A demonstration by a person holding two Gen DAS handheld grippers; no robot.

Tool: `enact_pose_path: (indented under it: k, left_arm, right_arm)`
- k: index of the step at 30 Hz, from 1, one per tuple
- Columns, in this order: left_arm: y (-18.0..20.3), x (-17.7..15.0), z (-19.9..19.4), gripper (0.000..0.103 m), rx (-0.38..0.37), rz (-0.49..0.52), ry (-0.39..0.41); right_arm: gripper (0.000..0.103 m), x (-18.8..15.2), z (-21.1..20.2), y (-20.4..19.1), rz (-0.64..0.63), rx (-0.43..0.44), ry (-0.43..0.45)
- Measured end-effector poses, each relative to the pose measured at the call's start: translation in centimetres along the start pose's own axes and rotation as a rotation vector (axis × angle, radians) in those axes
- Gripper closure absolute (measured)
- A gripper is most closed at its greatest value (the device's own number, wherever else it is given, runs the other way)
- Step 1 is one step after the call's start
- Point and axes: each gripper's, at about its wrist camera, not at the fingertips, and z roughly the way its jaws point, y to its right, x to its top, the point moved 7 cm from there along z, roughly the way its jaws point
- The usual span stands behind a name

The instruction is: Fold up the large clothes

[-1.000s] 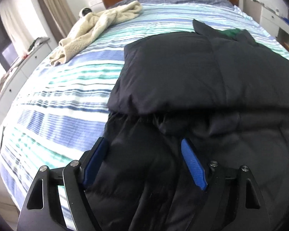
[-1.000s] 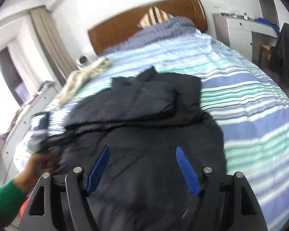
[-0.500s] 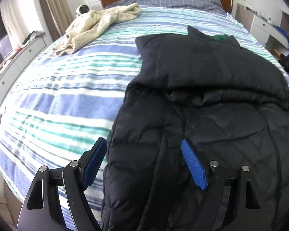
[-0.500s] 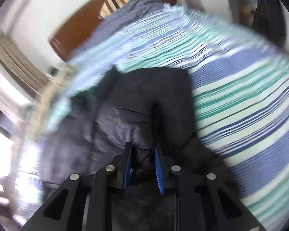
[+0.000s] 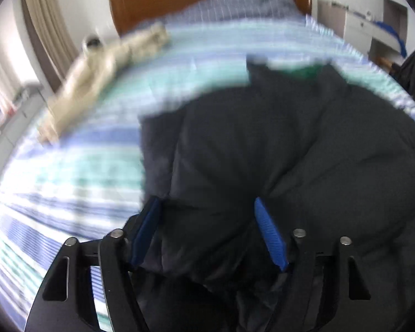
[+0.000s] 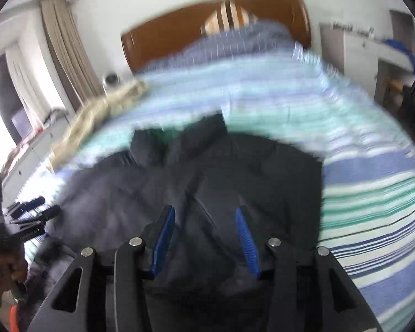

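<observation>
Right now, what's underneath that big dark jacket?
The black jacket lies on the striped bedsheet, with a bit of green at its collar. Whatever lies under its middle is covered.

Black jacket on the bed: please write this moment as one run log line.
black jacket: on striped bed, partly folded | left gripper: open, jacket bulk between fingers | right gripper: open over jacket | views: motion-blurred

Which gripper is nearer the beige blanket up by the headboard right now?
Left. The left gripper sits at the black jacket's left edge, on the side where the beige blanket lies. The right gripper is over the jacket's middle, farther across the striped bed.
</observation>
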Motion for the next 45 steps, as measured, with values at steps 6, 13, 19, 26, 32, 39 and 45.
enact_pose_path:
  k: [6,13,19,26,32,39,45]
  left_arm:
    - [-1.5,-1.0,1.9,0.011,-0.036,-0.114,-0.041]
    - [-1.9,2.8,-4.0,0.012,-0.079,-0.123,0.046]
    - [-1.5,9.5,-0.2,0.009,-0.091,-0.169,0.073]
    - [-3.9,7.1,9.6,0.0,-0.087,-0.344,-0.074]
    - [-3.2,6.9,8.5,0.003,-0.049,-0.274,-0.108]
    - [-2.8,4.4,0.0,0.002,-0.149,-0.231,0.015]
    - [-3.8,-0.6,4.4,0.0,-0.287,-0.352,-0.082]
  right_arm:
    - [0.059,-1.2,2.0,0.7,0.003,-0.019,-0.013]
    - [0.059,-1.5,2.0,1.1,0.022,0.0,0.053]
    - [0.059,-1.5,1.6,1.1,0.038,0.017,0.081]
    - [0.059,-2.0,1.2,1.4,0.047,0.037,0.1]
    - [0.059,-2.2,1.4,1.7,0.065,0.058,0.115]
    - [0.059,-2.2,1.3,1.8,0.074,0.067,0.122]
    - [0.059,-2.2,1.2,1.5,0.068,0.056,0.125]
